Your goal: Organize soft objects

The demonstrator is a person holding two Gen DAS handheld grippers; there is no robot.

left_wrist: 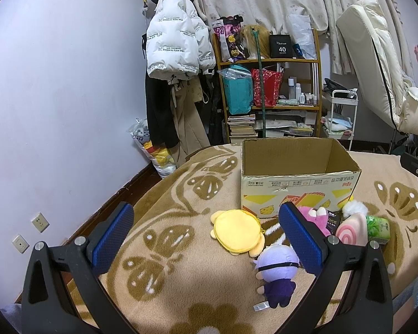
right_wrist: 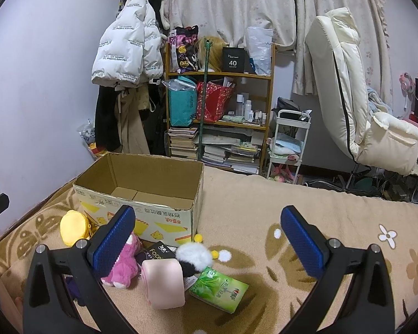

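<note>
An open, empty cardboard box (left_wrist: 298,189) (right_wrist: 142,192) stands on a beige patterned blanket (left_wrist: 181,278) (right_wrist: 264,222). Soft toys lie in front of it: a yellow round plush (left_wrist: 237,232) (right_wrist: 73,228), a purple-headed doll (left_wrist: 277,272), a pink plush (left_wrist: 316,218) (right_wrist: 124,264), a pink swirl roll cushion (left_wrist: 352,231) (right_wrist: 163,284), a white and black fluffy toy (right_wrist: 193,256) and a green tissue pack (right_wrist: 218,288) (left_wrist: 377,226). My left gripper (left_wrist: 206,236) is open and empty, above the blanket left of the toys. My right gripper (right_wrist: 207,239) is open and empty, above the pile.
A dark packet (right_wrist: 156,253) lies among the toys. Behind the bed stand a wooden shelf (left_wrist: 270,89) (right_wrist: 220,105), hanging coats (left_wrist: 175,50), a white trolley (right_wrist: 289,144) and a cream chair (right_wrist: 356,105). The wall (left_wrist: 55,97) is at the left.
</note>
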